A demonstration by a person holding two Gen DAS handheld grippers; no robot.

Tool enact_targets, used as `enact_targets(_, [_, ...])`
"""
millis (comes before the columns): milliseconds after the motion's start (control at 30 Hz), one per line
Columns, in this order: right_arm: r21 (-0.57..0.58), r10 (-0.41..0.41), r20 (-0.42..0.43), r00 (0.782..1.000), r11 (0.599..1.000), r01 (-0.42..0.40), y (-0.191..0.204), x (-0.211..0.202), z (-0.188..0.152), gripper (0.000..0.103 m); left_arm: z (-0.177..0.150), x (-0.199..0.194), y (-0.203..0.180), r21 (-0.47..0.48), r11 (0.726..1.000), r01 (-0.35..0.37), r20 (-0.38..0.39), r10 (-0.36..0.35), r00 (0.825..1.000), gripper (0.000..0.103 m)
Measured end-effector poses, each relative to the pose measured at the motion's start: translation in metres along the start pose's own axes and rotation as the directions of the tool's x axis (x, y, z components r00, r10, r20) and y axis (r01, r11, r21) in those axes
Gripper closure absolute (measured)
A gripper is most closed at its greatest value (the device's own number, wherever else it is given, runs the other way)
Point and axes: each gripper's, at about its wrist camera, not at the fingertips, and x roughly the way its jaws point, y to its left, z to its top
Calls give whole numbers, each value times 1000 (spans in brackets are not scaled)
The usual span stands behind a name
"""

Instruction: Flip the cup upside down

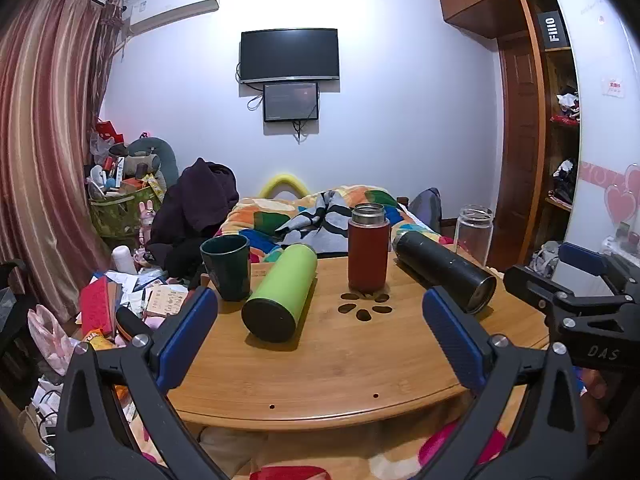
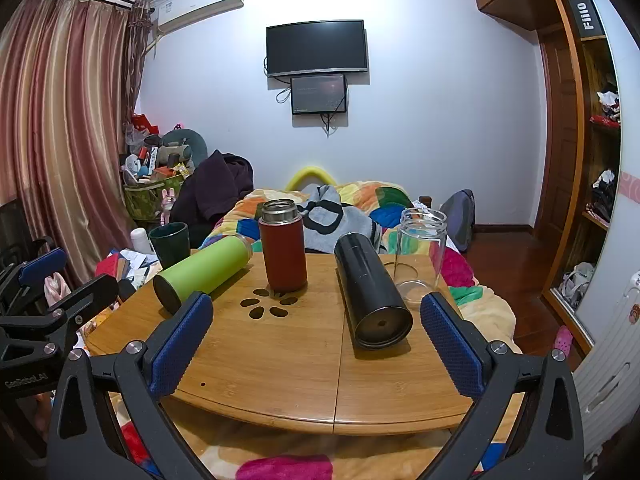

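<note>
A dark green cup (image 1: 226, 267) stands upright, mouth up, at the far left of the round wooden table (image 1: 340, 368); it also shows in the right wrist view (image 2: 170, 243). A red flask (image 1: 368, 246) (image 2: 282, 245) stands upright mid-table. A green flask (image 1: 281, 297) (image 2: 202, 270) and a black flask (image 1: 444, 270) (image 2: 372, 292) lie on their sides. A clear glass jar (image 1: 474, 232) (image 2: 420, 256) stands at the right. My left gripper (image 1: 320, 308) is open and empty above the near table edge. My right gripper (image 2: 316, 312) is open and empty too.
The right gripper's body (image 1: 576, 304) shows at the right of the left wrist view; the left gripper's body (image 2: 44, 304) shows at the left of the right wrist view. A bed with a colourful blanket (image 1: 320, 208) lies behind the table. Clutter (image 1: 120, 288) fills the floor at left.
</note>
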Motion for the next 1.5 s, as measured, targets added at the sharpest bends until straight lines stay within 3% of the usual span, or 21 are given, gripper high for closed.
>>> enact_targets(1500, [1,2,-2,1000,1000,-2,0,-2,1,0,-6,2,-8,4,1000,24,6,-24,1000,0])
